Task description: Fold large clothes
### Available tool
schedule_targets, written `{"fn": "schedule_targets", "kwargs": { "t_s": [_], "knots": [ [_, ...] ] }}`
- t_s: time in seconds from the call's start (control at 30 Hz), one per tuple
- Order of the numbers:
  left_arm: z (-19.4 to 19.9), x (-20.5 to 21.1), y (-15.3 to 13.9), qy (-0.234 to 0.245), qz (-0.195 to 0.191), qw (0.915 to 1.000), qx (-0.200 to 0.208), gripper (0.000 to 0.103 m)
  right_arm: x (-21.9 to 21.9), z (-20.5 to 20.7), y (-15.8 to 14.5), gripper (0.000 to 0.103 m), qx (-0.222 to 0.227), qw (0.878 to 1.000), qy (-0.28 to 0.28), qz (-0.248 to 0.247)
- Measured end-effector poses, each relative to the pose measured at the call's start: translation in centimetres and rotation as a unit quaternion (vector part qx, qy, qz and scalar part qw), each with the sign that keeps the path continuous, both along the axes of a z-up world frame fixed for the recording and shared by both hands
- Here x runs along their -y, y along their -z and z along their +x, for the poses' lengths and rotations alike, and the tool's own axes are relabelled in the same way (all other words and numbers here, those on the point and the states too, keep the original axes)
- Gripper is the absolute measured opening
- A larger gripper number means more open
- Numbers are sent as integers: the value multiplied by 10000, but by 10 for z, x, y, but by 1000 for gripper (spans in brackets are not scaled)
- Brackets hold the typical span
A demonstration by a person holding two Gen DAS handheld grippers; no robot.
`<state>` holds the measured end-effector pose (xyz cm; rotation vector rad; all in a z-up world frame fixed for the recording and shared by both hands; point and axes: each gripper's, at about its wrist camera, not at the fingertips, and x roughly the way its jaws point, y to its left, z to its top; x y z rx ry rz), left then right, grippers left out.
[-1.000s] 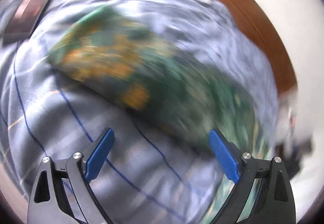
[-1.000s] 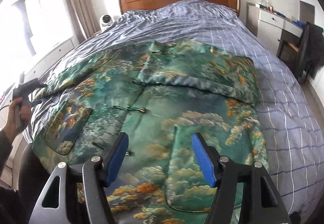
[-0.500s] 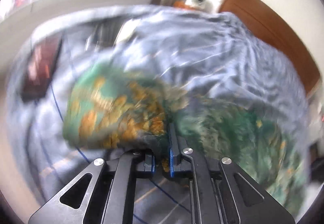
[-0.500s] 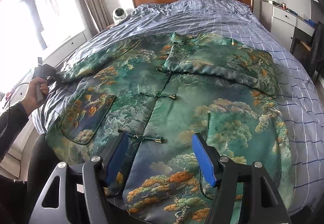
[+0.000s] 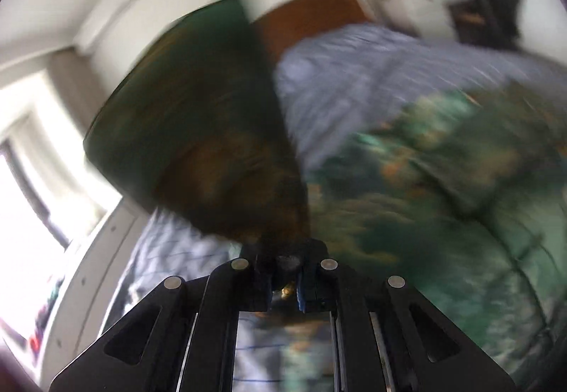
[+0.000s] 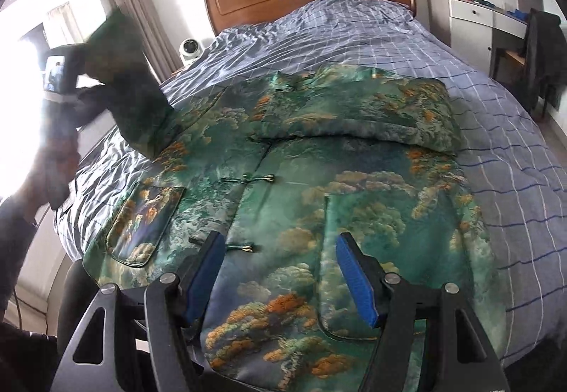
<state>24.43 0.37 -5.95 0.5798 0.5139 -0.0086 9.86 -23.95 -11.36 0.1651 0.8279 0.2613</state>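
Both wrist views headboard-ward — shared bed (image 6: 496,80), left closer.

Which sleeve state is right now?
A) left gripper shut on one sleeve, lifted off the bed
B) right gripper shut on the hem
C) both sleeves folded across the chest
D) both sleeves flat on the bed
A: the left gripper is shut on the dark raised sleeve, while the other sleeve lies folded on the jacket and the right gripper hangs open.
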Motion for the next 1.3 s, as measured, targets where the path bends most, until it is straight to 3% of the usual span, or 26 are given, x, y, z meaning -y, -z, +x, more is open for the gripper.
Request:
{"fn": "schedule_targets", "kwargs": {
  "t_s": [0.07,0.17,0.2,0.33,0.37,0.5,0.57,0.63,0.7,0.87,1.0,1.03,1.07,1.2,1.23,1.3],
  "knots": [
    [-2,32,20,191,139,9992,-333,9,8,-3,1,67,-6,10000,92,-8],
    [-5,60,58,329,297,9947,-925,21,20,-4,3,67,-51,9997,241,-18],
    [-9,65,69,391,341,9926,-1097,28,24,-3,4,67,-82,9996,274,-19],
    [-49,63,79,826,275,9889,-1201,79,31,6,4,67,-158,9995,261,21],
    [-61,57,78,880,241,9887,-1186,81,29,11,3,67,-168,9997,192,62],
    [-91,32,71,744,-266,9872,-1387,82,16,44,3,67,-407,9967,-240,659],
    [-96,18,71,538,-530,9870,-1419,82,7,76,11,67,-642,9860,-471,1466],
    [-104,5,70,287,-797,9864,-1408,82,0,108,21,67,-790,9770,-486,1921],
    [-111,-10,68,74,-1124,9833,-1426,82,-8,139,30,67,-823,9752,-348,2025],
    [-115,-28,72,-158,-1566,9764,-1476,82,-32,203,60,67,-1236,9757,-142,1806],
    [-109,-31,80,-265,-1690,9735,-1516,82,-53,216,77,66,-1463,9759,-104,1618],
    [-108,-33,81,-314,-1731,9725,-1524,82,-60,215,74,46,-1404,9782,-199,1519],
    [-106,-36,82,-352,-1777,9715,-1528,82,-66,213,68,17,-1322,9813,-274,1370],
    [-98,-45,74,-404,-2053,9665,-1484,82,-77,215,19,12,-491,9933,-517,908],
    [-95,-47,72,-413,-2090,9660,-1465,82,-80,223,2,12,-169,9957,-576,703],
    [-90,-49,68,-442,-2164,9648,-1424,82,-78,245,-15,12,40,9965,-592,581]
  ]
}}
